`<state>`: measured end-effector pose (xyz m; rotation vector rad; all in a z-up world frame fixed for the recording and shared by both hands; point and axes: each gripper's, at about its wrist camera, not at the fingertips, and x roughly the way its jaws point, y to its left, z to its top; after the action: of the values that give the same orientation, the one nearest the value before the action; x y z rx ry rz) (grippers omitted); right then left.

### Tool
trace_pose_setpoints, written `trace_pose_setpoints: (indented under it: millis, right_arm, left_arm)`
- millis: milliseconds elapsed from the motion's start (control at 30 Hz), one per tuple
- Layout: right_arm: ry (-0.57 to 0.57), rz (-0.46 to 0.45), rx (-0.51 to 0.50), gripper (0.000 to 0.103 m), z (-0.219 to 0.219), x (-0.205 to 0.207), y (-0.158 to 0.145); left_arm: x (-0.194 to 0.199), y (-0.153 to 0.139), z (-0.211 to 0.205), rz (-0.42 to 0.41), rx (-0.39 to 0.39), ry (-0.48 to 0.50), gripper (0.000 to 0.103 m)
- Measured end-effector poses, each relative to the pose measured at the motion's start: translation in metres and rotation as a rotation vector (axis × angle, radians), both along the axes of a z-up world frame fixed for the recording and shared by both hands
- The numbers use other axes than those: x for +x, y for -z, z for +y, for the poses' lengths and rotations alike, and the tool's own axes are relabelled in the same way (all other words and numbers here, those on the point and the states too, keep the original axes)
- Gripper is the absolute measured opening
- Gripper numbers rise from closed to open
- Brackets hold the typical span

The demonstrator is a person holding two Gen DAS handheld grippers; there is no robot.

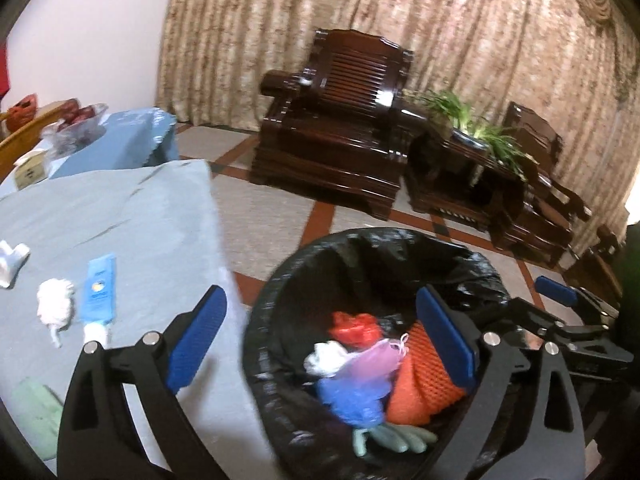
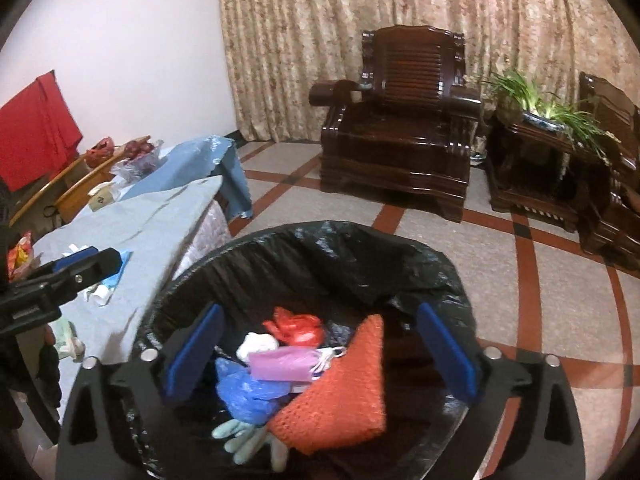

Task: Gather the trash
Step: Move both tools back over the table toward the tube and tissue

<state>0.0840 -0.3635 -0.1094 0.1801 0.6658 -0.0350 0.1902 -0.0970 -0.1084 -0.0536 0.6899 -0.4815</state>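
Observation:
A bin lined with a black bag (image 1: 360, 240) stands on the floor beside the table. In it lie a red plastic bag (image 1: 354, 326), a white wad, a pink mask (image 1: 372, 360), a blue bag (image 1: 352, 398), an orange mesh (image 1: 420, 380) and a pale green glove (image 1: 384, 438). My left gripper (image 1: 320, 300) hangs open over the bin's left rim, nothing between its pads. My right gripper (image 2: 320, 316) is open above the bin (image 2: 320, 232), over the same heap, with the orange mesh (image 2: 344, 392) below it. On the table lie a crumpled white tissue (image 1: 56, 306) and a blue tube (image 1: 98, 296).
The table wears a light blue cloth (image 1: 140, 208); a white object (image 1: 12, 260) and a green cloth (image 1: 34, 412) also lie on it. Dark wooden armchairs (image 1: 340, 120) and a plant stand (image 1: 472, 148) sit behind on the tiled floor. Curtains cover the back wall.

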Motion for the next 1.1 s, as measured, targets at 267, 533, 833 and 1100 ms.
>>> trace_pose_setpoints:
  millis: [267, 533, 833, 1100]
  right_arm:
    - [-0.089, -0.018, -0.009, 0.097, 0.042, 0.015, -0.008]
    - [-0.210, -0.042, -0.010, 0.097, 0.104, 0.045, -0.018]
    - [-0.318, -0.054, 0.003, 0.097, 0.175, 0.079, -0.021]
    - [-0.373, -0.032, 0.005, 0.097, 0.233, 0.105, -0.005]
  left_arm:
    - [-0.006, -0.007, 0.065, -0.030, 0.047, -0.142, 0.093]
    - [-0.008, -0.010, 0.139, -0.044, 0.072, -0.285, 0.093]
    - [-0.003, -0.006, 0.211, -0.037, 0.110, -0.408, 0.093]
    - [0.003, 0.004, 0.253, -0.038, 0.123, -0.468, 0.093]
